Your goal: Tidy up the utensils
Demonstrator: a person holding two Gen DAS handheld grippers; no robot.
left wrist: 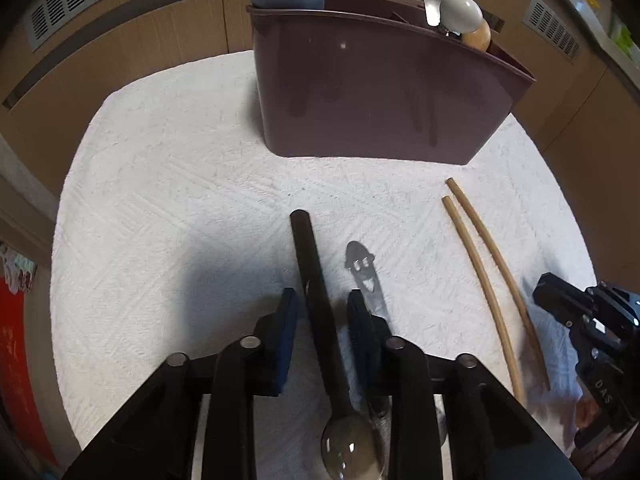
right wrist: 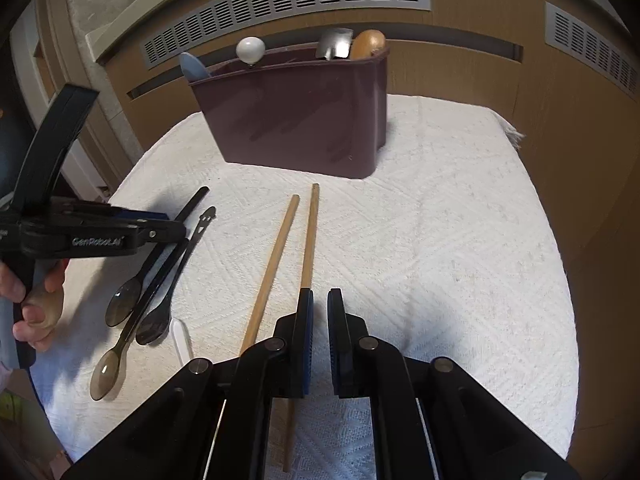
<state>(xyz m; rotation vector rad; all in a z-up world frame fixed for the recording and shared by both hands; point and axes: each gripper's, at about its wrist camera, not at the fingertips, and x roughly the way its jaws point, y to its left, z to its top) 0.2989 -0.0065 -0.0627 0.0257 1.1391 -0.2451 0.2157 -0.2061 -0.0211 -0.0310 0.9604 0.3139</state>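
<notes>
- Two hand-held grippers work over a white textured cloth (right wrist: 420,240) that covers the surface.
- At the far left of the right wrist view, the person's hand (right wrist: 34,304) holds the left hand-held gripper (left wrist: 322,300), which hangs low over a cluster of dark spoons.
- Its fingers (left wrist: 286,320) stand apart, one on each side of the handle of a smoky translucent spoon (left wrist: 320,320); whether the pads touch the handle cannot be told.
- That spoon's bowl lies toward the camera and its handle points toward the holder.
- Just right of it lies a metal spoon with a smiley-face cut-out handle (left wrist: 362,268), partly under the gripper's right finger.
- A second smoky spoon (right wrist: 120,344) and a small white utensil (right wrist: 182,340) lie in the same cluster.
- Behind, at the cloth's far edge, stands a maroon utensil holder (right wrist: 304,120) with a blue spoon (right wrist: 192,66), a white spoon (right wrist: 251,50), a metal utensil (right wrist: 336,44) and a wooden spoon (right wrist: 368,44) upright in it.
- Right of the spoons, two wooden chopsticks (right wrist: 280,248) lie side by side on the cloth, tips toward the holder.
- The right hand-held gripper (right wrist: 318,312) sits just beside the right chopstick, its jaws narrowly parted and holding nothing; the left finger overlaps that chopstick in view.
</notes>
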